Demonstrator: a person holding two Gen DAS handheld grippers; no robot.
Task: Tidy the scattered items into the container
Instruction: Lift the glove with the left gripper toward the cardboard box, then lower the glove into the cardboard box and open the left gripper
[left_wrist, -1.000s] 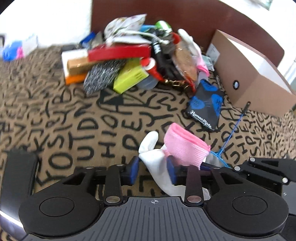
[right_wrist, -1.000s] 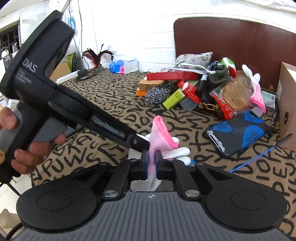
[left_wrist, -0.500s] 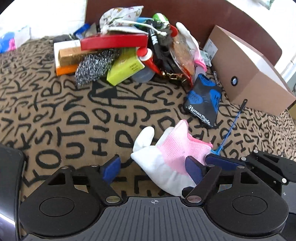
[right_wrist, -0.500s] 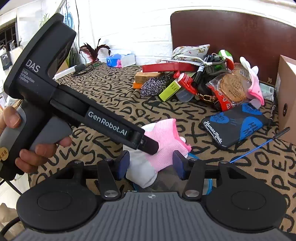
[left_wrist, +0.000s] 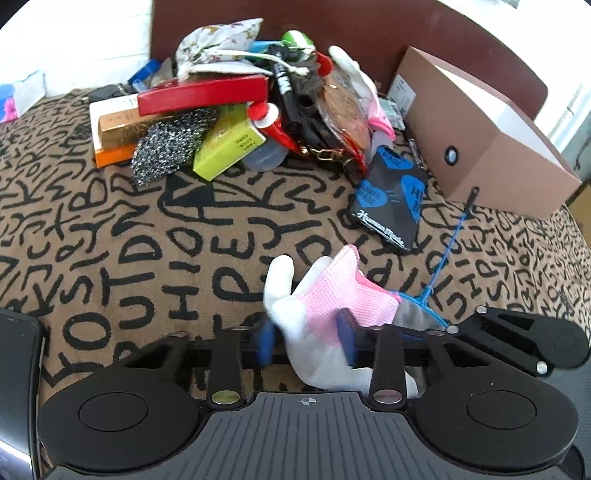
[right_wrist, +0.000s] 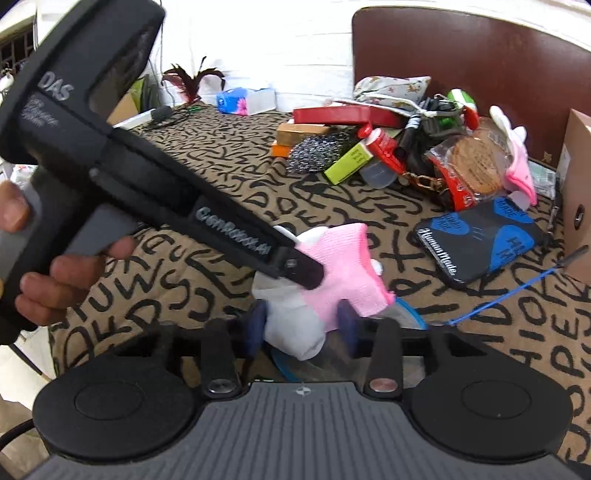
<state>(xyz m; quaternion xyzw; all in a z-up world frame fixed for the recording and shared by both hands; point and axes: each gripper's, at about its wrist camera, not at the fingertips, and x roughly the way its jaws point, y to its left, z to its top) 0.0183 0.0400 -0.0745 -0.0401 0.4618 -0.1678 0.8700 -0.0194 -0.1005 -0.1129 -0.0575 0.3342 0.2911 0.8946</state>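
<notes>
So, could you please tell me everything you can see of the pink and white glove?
The pink and white glove is a knitted work glove: pink fabric on the cuff and back, white coating on the palm and fingers. It lies crumpled on the patterned cloth, white fingers pointing away. It sits between the fingers of both the left gripper and the right gripper, whose pads flank it; whether they press it is unclear. Its cuff overlaps a blue-rimmed mesh strainer.

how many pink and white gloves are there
2. One glove lies on the patterned cloth between both grippers' jaws; the second glove sits at the pile's right edge. Others may be buried.
</notes>
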